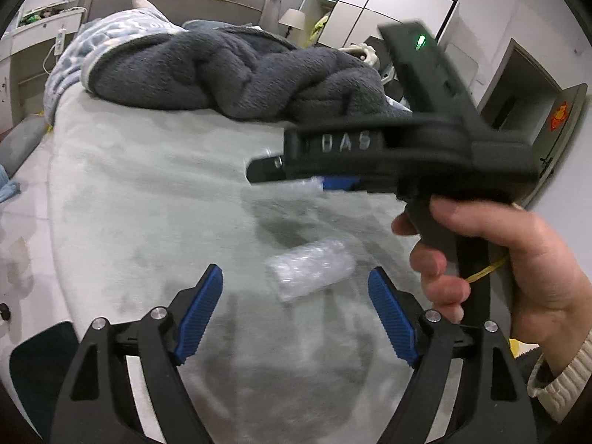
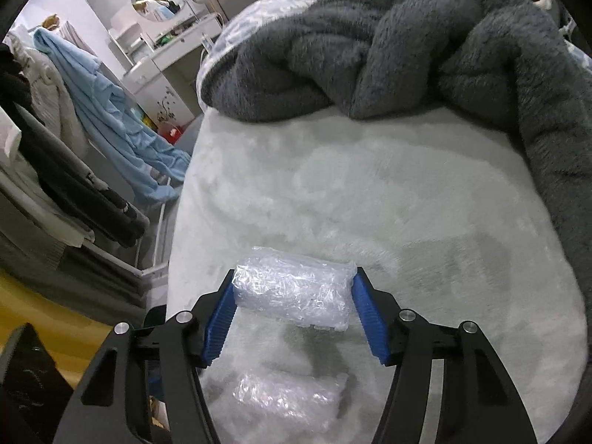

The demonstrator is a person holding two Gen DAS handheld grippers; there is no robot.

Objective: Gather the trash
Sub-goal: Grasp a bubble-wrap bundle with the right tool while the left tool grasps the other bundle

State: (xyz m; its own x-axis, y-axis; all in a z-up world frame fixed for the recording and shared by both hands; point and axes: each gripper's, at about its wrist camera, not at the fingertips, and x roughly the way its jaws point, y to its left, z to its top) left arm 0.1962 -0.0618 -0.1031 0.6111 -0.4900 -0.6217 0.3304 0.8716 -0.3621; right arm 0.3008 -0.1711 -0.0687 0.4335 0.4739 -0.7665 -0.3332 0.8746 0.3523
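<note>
**Gripping one roll above the bed**

Left wrist view: left gripper (image 1: 296, 288) gapes wide over a bubble-wrap roll (image 1: 310, 274) lying on the bed (image 1: 148, 185).

Right wrist view: right gripper (image 2: 294, 303) clamps another roll (image 2: 294, 290) endwise, above the lying one.

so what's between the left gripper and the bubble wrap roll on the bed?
Only bare bed cover, per the left wrist view; left gripper open, roll just ahead.

The left wrist camera looks forward and down along its own fingers at the pale bed (image 1: 148, 192), with the right gripper (image 1: 322, 181) crossing its right side. The right wrist camera sits nearer the bed – both views share the grey blanket (image 2: 407, 48) at the far end.
</note>
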